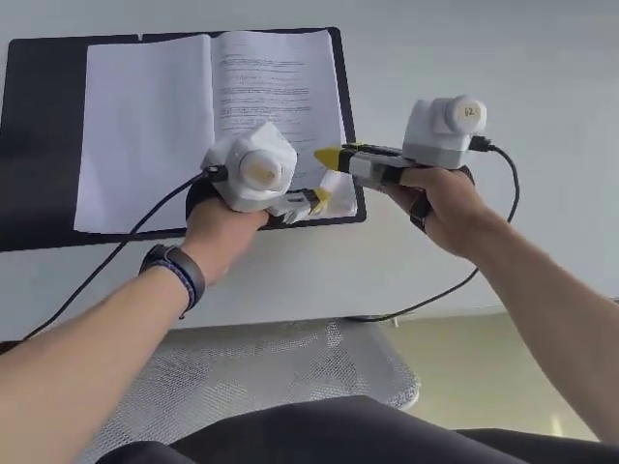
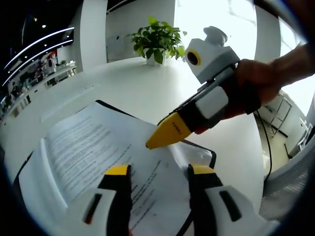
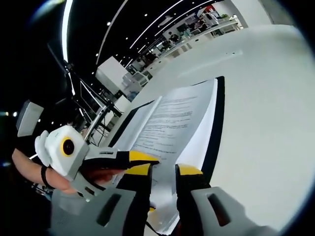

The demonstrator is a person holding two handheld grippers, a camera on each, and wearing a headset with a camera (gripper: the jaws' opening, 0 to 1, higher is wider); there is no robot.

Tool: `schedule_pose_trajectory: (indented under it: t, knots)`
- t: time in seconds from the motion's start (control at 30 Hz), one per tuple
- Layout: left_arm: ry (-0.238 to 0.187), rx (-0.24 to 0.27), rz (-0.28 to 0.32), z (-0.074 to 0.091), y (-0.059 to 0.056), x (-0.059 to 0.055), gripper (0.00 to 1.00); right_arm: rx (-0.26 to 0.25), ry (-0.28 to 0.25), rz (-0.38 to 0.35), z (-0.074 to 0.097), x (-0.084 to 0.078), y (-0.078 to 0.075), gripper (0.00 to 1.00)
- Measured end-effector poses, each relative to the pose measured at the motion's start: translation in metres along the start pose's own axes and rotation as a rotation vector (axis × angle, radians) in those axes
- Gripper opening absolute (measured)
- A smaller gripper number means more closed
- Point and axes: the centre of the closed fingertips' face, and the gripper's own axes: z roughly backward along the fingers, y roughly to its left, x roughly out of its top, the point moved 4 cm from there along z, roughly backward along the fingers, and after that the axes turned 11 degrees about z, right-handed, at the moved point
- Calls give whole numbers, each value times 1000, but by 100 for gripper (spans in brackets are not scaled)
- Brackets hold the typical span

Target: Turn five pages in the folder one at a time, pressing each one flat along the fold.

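A black folder (image 1: pixel 29 145) lies open on the white table, a blank page (image 1: pixel 145 126) on its left and a printed page (image 1: pixel 276 87) on its right. My left gripper (image 1: pixel 319 200) hovers open over the printed page's (image 2: pixel 88 147) near right corner, with nothing between its fingertips (image 2: pixel 160 170). My right gripper (image 1: pixel 327 157) points left, just beyond the left one's tips, above the same corner. In the right gripper view its jaws (image 3: pixel 165 170) stand a narrow gap apart with the page (image 3: pixel 172 123) showing behind. The right gripper's yellow tip (image 2: pixel 167 132) hangs just above the paper.
The table's front edge (image 1: pixel 319 309) runs just below the folder, with a mesh chair (image 1: pixel 290 372) under it. Cables trail from both grippers across the table (image 1: pixel 484 58). A potted plant (image 2: pixel 157 42) stands at the table's far side.
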Motion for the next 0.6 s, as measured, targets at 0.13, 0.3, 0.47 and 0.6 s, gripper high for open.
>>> schedule_pose_trajectory:
  t: [0.13,0.3,0.47,0.6]
  knots:
    - [2,0,2,0,0,0,45,-21,5,-41,-2,-1,-3,6]
    - [2,-3,3,0,0,0,45,-31,3,-81,-2,-1,-3,5]
    - [8,-19,19,0,-1,2,48,-38,-3,-77,0,-1,-3,2]
    - [7,-14,36,5,-1,2,51,-41,-10,-96,2,0,-3,1]
